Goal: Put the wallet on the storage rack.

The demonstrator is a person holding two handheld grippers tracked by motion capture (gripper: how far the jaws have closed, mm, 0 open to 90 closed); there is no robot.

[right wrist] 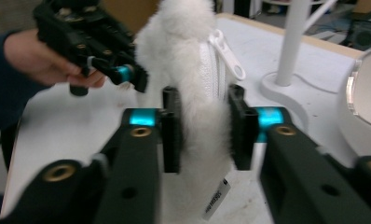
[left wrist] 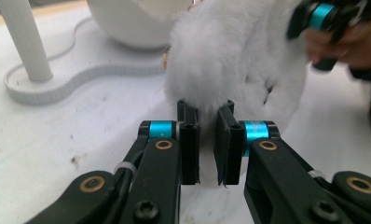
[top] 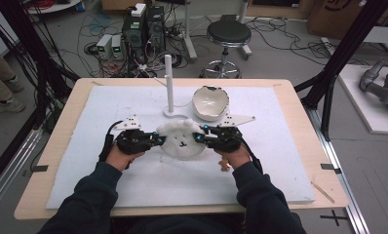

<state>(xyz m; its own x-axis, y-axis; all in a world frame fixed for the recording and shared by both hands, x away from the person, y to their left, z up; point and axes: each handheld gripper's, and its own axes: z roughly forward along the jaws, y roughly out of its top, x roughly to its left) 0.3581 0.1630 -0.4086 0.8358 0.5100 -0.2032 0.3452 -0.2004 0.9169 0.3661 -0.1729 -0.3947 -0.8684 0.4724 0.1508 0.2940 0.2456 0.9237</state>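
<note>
A white fluffy pouch with a small face on it is held between both grippers at the middle of the white mat. My left gripper is shut on its left edge; in the left gripper view the fur is pinched between the two jaws. My right gripper is shut on the pouch's right edge. In the right gripper view its jaws clamp the fur beside a white zipper with a pull tab. A small label hangs from the pouch's bottom.
A white post on a curved base stands behind the pouch. A white bowl-shaped shell lies tilted to its right. The white mat covers most of the wooden table. A stool and cables are on the floor beyond.
</note>
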